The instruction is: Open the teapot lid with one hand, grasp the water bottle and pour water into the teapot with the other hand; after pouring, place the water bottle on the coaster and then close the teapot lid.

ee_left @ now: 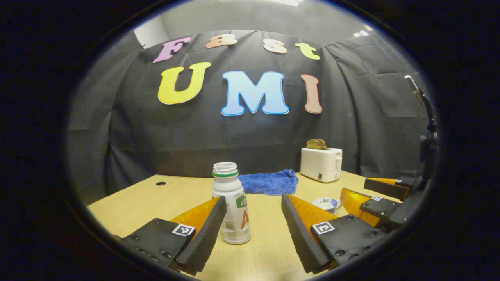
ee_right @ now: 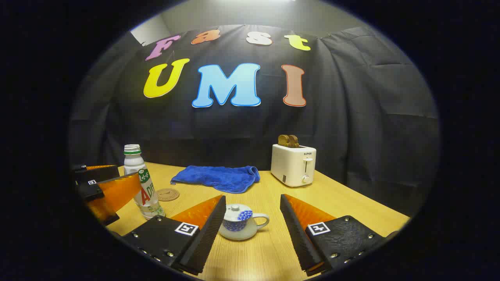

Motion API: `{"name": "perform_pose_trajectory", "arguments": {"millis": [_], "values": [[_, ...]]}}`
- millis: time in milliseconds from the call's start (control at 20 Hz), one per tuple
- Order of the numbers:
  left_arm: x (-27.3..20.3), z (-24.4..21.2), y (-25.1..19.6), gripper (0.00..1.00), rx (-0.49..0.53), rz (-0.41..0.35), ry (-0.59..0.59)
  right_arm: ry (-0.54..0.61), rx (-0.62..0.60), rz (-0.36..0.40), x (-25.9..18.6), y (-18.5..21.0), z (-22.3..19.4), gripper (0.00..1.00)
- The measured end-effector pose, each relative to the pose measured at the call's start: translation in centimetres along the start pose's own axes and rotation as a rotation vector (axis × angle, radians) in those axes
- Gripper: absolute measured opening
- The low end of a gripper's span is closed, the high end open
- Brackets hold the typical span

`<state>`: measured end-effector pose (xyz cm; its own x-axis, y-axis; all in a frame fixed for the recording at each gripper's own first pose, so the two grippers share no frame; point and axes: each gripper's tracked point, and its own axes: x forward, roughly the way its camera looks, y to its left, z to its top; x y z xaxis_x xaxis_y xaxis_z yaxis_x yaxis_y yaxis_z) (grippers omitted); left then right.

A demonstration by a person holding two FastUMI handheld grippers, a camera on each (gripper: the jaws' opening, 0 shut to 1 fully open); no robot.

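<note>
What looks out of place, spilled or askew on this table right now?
Nothing stands out. The capless water bottle and lidded teapot stand upright; the coaster lies flat, and the blue towel is merely rumpled.

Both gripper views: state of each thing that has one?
water bottle: upright on the table, cap off, between the open fingers of the left gripper, not yet clamped
teapot: on the table, lid on, between the open fingers of the right gripper
coaster: flat on the table, bare
toaster: bread standing up in its slots
blue cloth: rumpled, lying on the table
</note>
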<state>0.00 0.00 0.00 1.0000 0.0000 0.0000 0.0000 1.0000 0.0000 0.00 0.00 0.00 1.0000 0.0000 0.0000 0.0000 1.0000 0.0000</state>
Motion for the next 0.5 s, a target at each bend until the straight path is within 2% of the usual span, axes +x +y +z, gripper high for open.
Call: {"name": "perform_pose_trajectory", "arguments": {"millis": [100,200,250,300,500], "values": [[-0.2,-0.2,0.5,0.99,0.002,0.007,0.003,0.017,-0.009,-0.005,0.8,-0.2,0.3,0.8],[-0.3,-0.1,1.5,0.94,0.006,0.024,0.0,0.043,-0.019,0.009,1.4,0.0,-0.1,0.77],[-0.3,0.0,1.8,0.94,0.002,0.028,-0.002,0.054,-0.022,-0.002,1.6,-0.2,-0.2,0.67],[-0.3,0.1,2.0,0.94,-0.003,0.031,-0.003,0.06,-0.021,0.008,1.9,0.0,-0.3,0.52],[-0.4,-0.1,2.8,0.94,-0.03,0.038,-0.002,0.07,-0.055,0.051,2.5,1.3,-0.3,0.51]]}}
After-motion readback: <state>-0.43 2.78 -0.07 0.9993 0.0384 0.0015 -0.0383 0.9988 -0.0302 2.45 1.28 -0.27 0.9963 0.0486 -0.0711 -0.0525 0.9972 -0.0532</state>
